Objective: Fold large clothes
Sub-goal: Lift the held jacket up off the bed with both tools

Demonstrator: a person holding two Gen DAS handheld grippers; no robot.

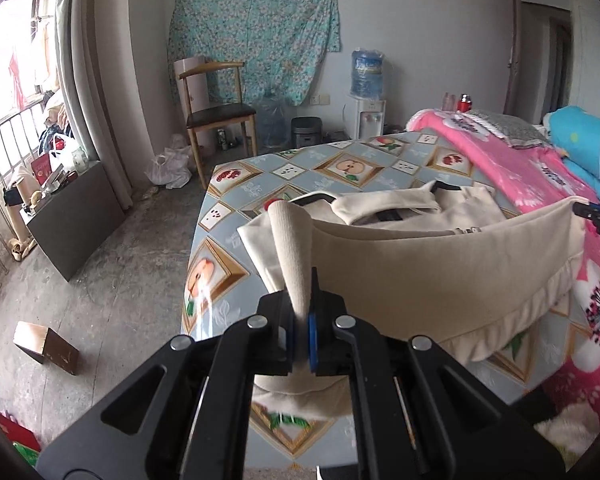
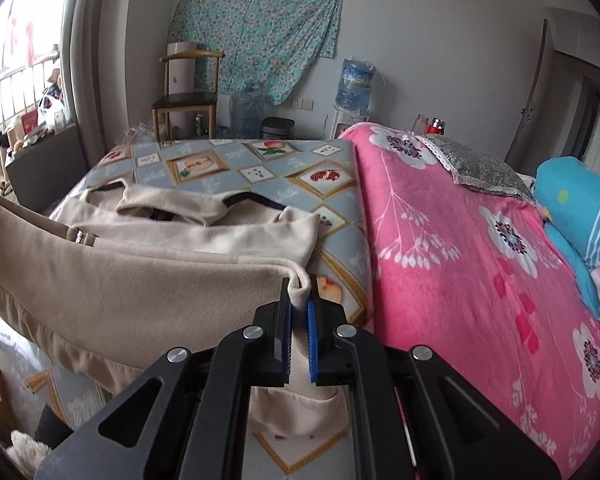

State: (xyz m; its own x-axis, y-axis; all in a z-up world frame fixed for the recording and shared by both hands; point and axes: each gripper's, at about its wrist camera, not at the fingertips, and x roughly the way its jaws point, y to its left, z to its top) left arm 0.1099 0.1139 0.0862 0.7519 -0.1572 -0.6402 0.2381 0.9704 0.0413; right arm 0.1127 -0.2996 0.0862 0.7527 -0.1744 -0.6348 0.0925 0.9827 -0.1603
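A cream knit garment with black trim lies on the patterned tablecloth, its near hem lifted off the surface. My left gripper is shut on the hem's left corner, which stands up as a rolled fold. My right gripper is shut on the hem's right corner. Between the two grips the raised edge of the garment hangs stretched in a sagging band. The right gripper's tip shows at the right edge of the left wrist view. The collar end still rests flat on the tablecloth.
A pink flowered blanket and a blue pillow lie right of the cloth. A wooden chair, a water dispenser and a dark panel stand on the far and left floor. A small brown box sits on the concrete floor.
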